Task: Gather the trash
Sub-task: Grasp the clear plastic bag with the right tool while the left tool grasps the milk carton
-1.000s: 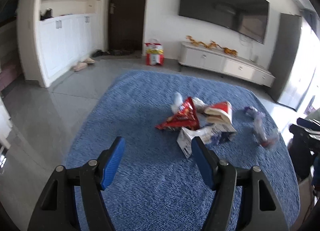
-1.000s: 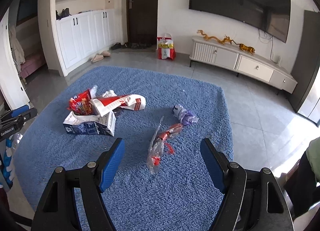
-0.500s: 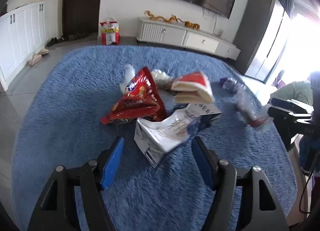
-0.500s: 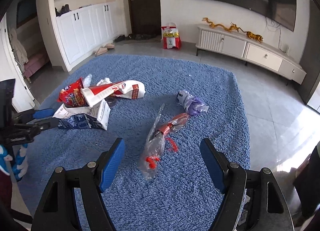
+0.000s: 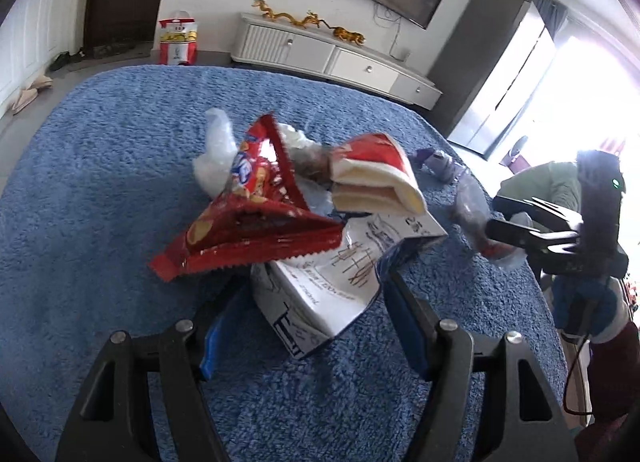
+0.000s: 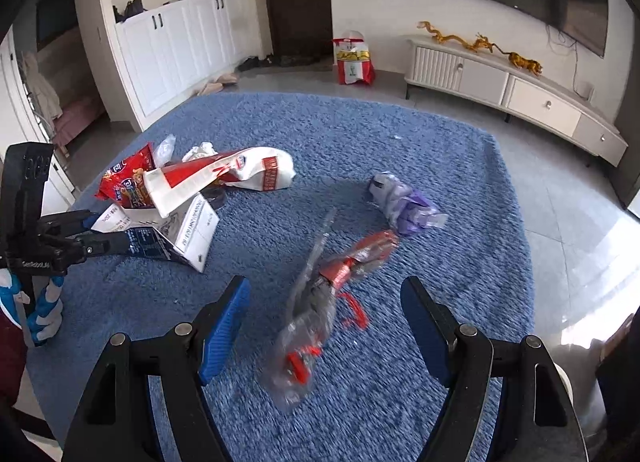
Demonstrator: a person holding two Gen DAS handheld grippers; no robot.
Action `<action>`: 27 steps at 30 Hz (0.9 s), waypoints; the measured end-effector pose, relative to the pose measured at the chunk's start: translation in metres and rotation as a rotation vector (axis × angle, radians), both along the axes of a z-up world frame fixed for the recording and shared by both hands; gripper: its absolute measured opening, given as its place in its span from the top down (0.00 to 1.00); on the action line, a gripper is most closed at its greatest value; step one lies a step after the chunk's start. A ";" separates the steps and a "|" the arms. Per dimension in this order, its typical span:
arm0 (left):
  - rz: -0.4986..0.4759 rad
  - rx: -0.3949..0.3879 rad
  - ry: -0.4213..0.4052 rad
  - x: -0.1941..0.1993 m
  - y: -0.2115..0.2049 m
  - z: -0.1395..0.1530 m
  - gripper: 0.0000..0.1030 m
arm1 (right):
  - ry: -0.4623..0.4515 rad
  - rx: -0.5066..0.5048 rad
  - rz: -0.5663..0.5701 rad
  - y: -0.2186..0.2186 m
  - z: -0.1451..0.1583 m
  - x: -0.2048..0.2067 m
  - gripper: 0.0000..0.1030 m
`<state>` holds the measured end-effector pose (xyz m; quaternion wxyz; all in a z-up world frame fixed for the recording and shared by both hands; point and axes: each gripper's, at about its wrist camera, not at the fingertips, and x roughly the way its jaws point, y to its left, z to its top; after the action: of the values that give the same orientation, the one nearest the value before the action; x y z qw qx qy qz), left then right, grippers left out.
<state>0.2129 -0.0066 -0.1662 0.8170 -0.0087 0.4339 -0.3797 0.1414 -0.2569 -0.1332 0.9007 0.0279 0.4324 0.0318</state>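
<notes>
On the blue rug point(image 6: 400, 149) the trash lies in two groups. The left gripper point(image 5: 308, 318) is spread wide around a crumpled white-and-blue carton point(image 5: 340, 282), its pads not pressing it; a red snack bag point(image 5: 248, 221) and a red-and-white paper bag point(image 5: 372, 177) lie against the carton. The right gripper point(image 6: 324, 326) is open over a clear plastic wrapper point(image 6: 316, 310), with a purple wrapper point(image 6: 404, 205) just beyond.
</notes>
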 end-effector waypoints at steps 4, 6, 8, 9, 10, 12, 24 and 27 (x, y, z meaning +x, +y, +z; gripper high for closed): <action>-0.015 -0.006 -0.005 -0.008 -0.004 0.002 0.39 | 0.022 0.004 0.011 0.007 -0.010 0.007 0.27; -0.016 0.016 -0.010 -0.011 -0.008 0.002 0.49 | 0.031 0.012 0.008 0.007 -0.013 0.008 0.33; -0.015 0.020 -0.013 -0.015 -0.013 0.003 0.66 | 0.040 0.023 0.002 0.006 -0.016 0.008 0.40; -0.020 0.013 -0.003 -0.014 -0.013 0.002 0.70 | 0.042 0.027 -0.001 0.005 -0.017 0.007 0.47; -0.020 0.009 0.000 -0.016 -0.015 0.001 0.74 | 0.044 0.032 -0.004 0.003 -0.017 0.007 0.56; -0.026 0.010 0.009 -0.019 -0.019 0.000 0.86 | 0.045 0.046 -0.010 -0.001 -0.019 0.004 0.68; -0.069 0.001 -0.069 -0.058 -0.024 0.031 0.93 | 0.024 0.057 0.012 -0.011 -0.010 -0.021 0.86; -0.073 0.036 -0.133 -0.054 -0.032 0.047 0.54 | 0.013 0.075 0.010 -0.013 -0.008 -0.024 0.86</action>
<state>0.1588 -0.0389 -0.1191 0.8298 0.0469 0.3853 -0.4011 0.1174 -0.2698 -0.1411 0.8961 0.0598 0.4368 0.0523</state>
